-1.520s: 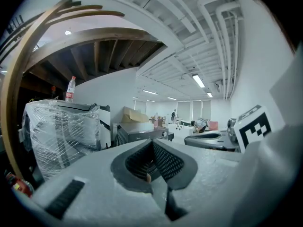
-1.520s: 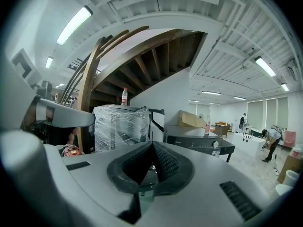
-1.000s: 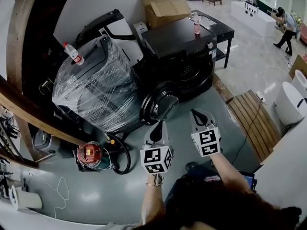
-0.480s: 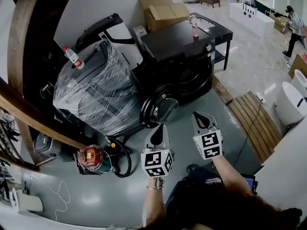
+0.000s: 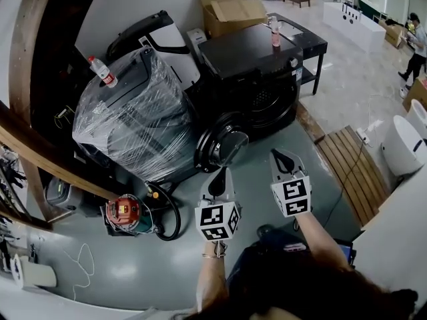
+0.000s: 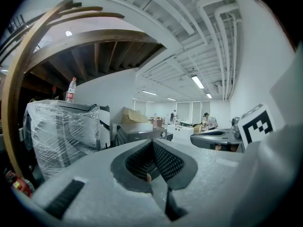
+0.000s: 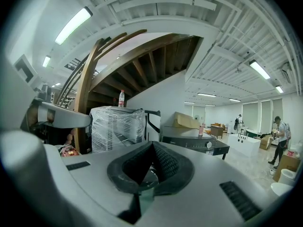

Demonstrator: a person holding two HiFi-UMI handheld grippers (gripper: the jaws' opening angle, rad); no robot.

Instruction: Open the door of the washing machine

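Nearest the camera, both grippers hover side by side, short of the washing machine (image 5: 250, 52). The left gripper (image 5: 218, 177) has its jaws closed to a point with nothing between them. The right gripper (image 5: 281, 159) is closed and empty too.

Just ahead of the left gripper, low on the washing machine's front, the round door (image 5: 223, 149) seems to stand swung out. The dark drum mouth (image 5: 263, 102) looks bare beside it. By my reading the door already lies open as the task asks, and no grip is in hand. If it were wanted wider, 1 pair of jaws would have to part before taking the door's rim.

The smooth grey floor (image 5: 313, 179) runs in front of the machine. A red tool (image 5: 125, 212) with a black hose lies on it, well out to the machine's left front. A film-wrapped appliance (image 5: 133, 119) stands just beside the machine, with 1 bottle (image 5: 101, 72) on top. A wooden slat platform (image 5: 350, 172) lies off the machine's right front.

On the machine's top stands 1 pink bottle (image 5: 274, 32). A black table (image 5: 308, 42) touches or nearly touches its far side, and a cardboard box (image 5: 230, 9) sits behind it. Far beyond, a person (image 5: 417, 42) walks in the open hall.
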